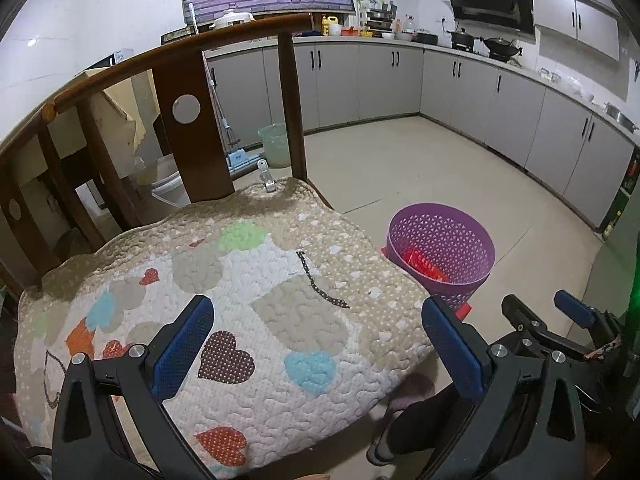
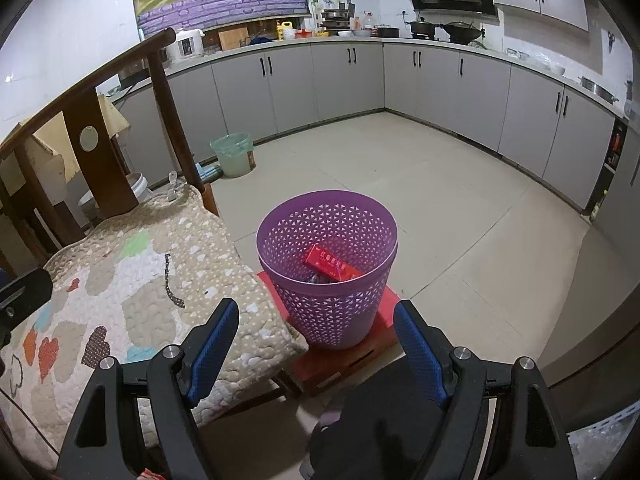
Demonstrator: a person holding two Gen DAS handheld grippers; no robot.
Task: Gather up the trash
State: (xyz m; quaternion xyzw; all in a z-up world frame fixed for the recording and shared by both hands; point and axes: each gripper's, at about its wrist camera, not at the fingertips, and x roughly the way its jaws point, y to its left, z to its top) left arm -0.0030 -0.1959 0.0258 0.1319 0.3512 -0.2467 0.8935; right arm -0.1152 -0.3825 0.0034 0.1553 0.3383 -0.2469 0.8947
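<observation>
Trash already collected, a red packet (image 1: 424,266), is seen in the left wrist view inside the purple basket (image 1: 442,252) at centre right, set close beside the chair for easy dropping; the left gripper (image 1: 318,344) is held wide open and empty over the quilted cushion (image 1: 240,300), where a dark dotted strip (image 1: 318,282) is left. In the right wrist view the right gripper (image 2: 316,344) is spread open, empty, low before the basket; its bottom contents are hard to make out.

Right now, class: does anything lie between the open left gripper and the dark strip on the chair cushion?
Nothing visible does. The left gripper hangs open over the cushion, and the dark strip lies flat ahead of it with only bare quilted fabric between.
</observation>
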